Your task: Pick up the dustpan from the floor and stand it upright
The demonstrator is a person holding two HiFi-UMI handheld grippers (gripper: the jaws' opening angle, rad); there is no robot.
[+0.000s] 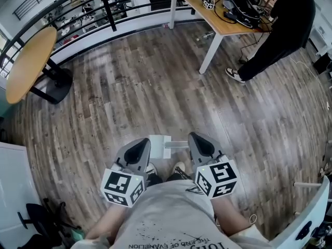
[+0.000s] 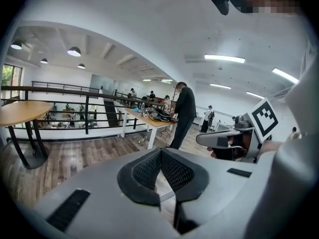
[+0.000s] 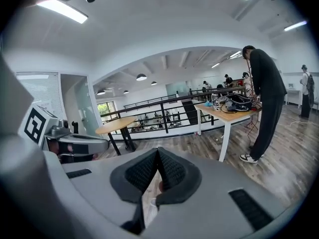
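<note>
Dustpan [image 1: 162, 145] on floor [image 1: 155, 87] between left tongs [image 1: 144, 143] and right tongs [image 1: 196, 139], both closed

2 grippers [image 1: 141, 147] [image 1: 199, 143], 2 tbls [image 1: 28, 61] [image 1: 205, 7], 1 dustpan [image 1: 161, 145] – 1 pers. [image 1: 280, 30]

Left tool [image 1: 141, 148] and right tool [image 1: 201, 144] side by side over wood floor [image 1: 155, 92], pale dustpan [image 1: 160, 145] between them
</note>
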